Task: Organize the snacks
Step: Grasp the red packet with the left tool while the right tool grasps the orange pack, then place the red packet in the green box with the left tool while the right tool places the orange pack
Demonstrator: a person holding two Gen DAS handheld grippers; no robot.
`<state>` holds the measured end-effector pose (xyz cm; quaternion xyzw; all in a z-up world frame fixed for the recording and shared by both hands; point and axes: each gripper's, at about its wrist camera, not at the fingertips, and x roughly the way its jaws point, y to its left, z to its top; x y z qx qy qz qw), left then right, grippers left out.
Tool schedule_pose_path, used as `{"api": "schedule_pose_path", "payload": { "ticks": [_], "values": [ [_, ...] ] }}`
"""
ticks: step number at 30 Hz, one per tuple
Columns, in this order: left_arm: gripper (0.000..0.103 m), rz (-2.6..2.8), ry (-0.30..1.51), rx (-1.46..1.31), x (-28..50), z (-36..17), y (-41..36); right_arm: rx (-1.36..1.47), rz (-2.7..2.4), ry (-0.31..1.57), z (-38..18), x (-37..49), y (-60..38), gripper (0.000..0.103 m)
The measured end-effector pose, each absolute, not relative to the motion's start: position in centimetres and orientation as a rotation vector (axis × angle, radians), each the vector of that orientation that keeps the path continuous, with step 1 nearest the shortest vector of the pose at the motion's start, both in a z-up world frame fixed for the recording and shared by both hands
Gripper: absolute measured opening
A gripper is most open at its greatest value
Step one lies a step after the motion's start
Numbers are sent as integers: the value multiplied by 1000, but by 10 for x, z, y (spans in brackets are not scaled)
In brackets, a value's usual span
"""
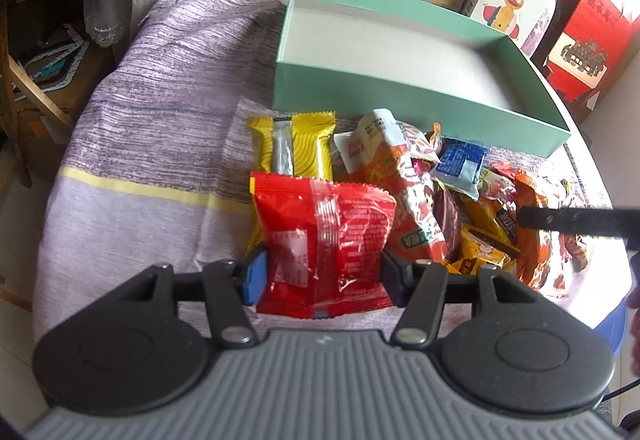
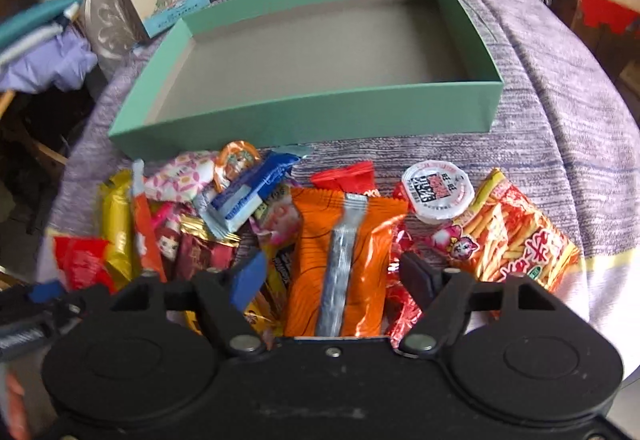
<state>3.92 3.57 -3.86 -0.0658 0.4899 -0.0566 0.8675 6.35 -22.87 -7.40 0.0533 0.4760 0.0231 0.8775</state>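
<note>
Your left hand-held gripper [image 1: 323, 272] is squeezing the red snack packet [image 1: 322, 240] by its two sides, just above the pile of snacks [image 1: 460, 199]. Your right hand-held gripper [image 2: 334, 280] is wide open around the orange snack bar [image 2: 340, 264], not pinching it yet. The teal box [image 2: 304, 119] sits right behind the pile w/ nothing inside. These packets look light, puffy & crinkly, prob slippery too. Grab each one across the middle & don't squish hard, or stuff inside may break.
</note>
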Motion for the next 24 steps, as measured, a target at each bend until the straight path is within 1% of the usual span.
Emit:
{"api": "schedule_pose_path", "payload": {
  "ticks": [1,5,12,16,19,24],
  "values": [
    [56,-117,1025,-139,39,-37,37,102,45,991,-76,62,-228,50],
    [56,-118,1026,-148,43,-31,42,111,53,969,-72,55,-232,49],
    [56,-157,955,-143,74,11,47,185,131,898,-21,69,-254,49],
    [56,-163,888,-100,115,38,44,180,129,841,5,106,-270,49],
    [56,-163,867,-68,162,51,36,182,104,822,17,148,-287,49],
    [56,-160,900,-52,248,42,17,148,60,830,20,229,-308,49]
  ]
}}
